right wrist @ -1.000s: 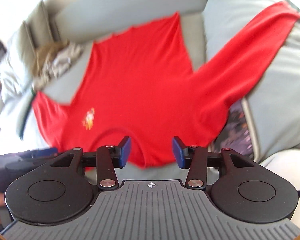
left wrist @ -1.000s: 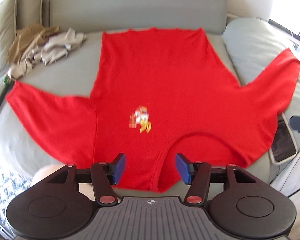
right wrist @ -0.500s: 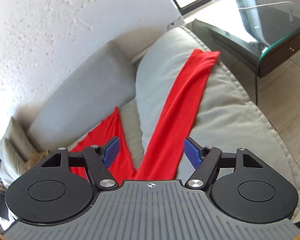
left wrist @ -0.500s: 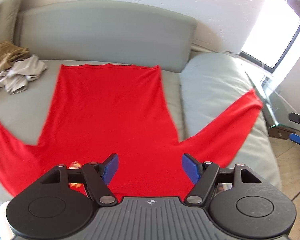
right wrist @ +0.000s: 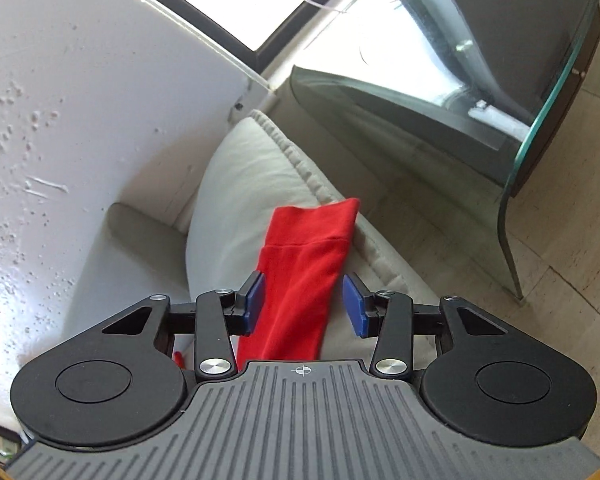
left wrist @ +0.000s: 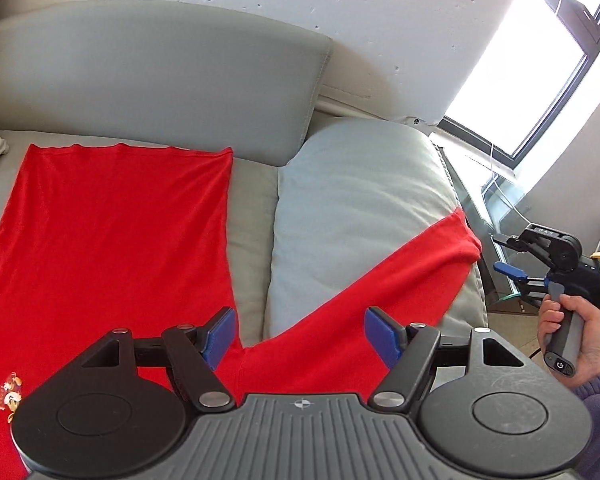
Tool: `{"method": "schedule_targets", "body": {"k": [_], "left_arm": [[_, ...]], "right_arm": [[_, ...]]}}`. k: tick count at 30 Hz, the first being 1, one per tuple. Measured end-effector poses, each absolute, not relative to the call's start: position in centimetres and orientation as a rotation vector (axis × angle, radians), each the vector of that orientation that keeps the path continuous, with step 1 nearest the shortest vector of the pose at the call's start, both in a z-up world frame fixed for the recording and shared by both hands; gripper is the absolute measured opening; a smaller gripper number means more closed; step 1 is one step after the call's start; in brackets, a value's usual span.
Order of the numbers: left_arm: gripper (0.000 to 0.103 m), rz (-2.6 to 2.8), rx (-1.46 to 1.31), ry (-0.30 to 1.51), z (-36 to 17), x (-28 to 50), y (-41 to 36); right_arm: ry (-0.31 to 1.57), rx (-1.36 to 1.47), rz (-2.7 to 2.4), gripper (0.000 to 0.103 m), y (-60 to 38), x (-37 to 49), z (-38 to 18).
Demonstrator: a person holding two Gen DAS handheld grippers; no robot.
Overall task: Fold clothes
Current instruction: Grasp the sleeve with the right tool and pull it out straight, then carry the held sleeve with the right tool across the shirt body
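- The red long-sleeved shirt (left wrist: 112,240) lay flat across the grey sofa (left wrist: 148,80), one sleeve (right wrist: 300,280) draped over the armrest at centre frame.
- Left gripper (left wrist: 300,338) stood open above the armpit, empty.
- Right gripper (right wrist: 303,306), jaws just narrowing, straddled the sleeve, not yet pinching.
- Soft, light, floppy cloth: best taken near the cuff (right wrist: 320,220).

Red shirt (left wrist: 112,240): soft matt knit cloth, ribbed cuff. Sofa (left wrist: 148,80) beneath: grey woven cloth, matt. Wall (left wrist: 340,8) behind sofa: rough pitted white plaster. Side table (right wrist: 540,128) beside sofa: glossy clear glass.
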State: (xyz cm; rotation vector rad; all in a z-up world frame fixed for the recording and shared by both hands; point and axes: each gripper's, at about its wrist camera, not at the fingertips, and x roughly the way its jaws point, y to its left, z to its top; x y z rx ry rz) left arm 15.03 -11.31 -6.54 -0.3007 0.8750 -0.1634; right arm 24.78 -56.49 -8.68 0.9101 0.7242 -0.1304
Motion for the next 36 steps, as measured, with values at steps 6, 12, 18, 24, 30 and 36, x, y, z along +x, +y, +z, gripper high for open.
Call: {"method": "schedule_targets", "body": {"k": [6, 12, 18, 24, 30, 36], "left_arm": [[0.07, -0.145, -0.285, 0.849, -7.0, 15.9, -11.9], [0.07, -0.113, -0.281, 0.841, -7.0, 15.9, -10.9], [0.07, -0.13, -0.307, 0.8, -5.4, 14.0, -9.3], [0.07, -0.136, -0.362, 0.729, -2.6, 10.2, -5.0], [0.07, -0.039, -0.421, 0.701, -1.8, 5.3, 3.1], [0.071, 0.119, -0.466, 0.725, -3.5, 0.2, 12.3]], "right_arm": [[0.725, 1.063, -0.133, 0.047, -58.6, 28.3, -13.6], [0.638, 1.055, -0.122, 0.008, -58.8, 28.9, -13.6], [0.541, 0.742, -0.114, 0.008, -54.2, 26.4, -5.4], [0.436, 0.435, 0.012, 0.008, -44.4, 20.8, 4.4], [0.431, 0.172, 0.194, 0.008, -31.0, 15.4, 8.3], [0.467, 0.019, 0.317, 0.008, -17.6, 10.3, 5.7]]}}
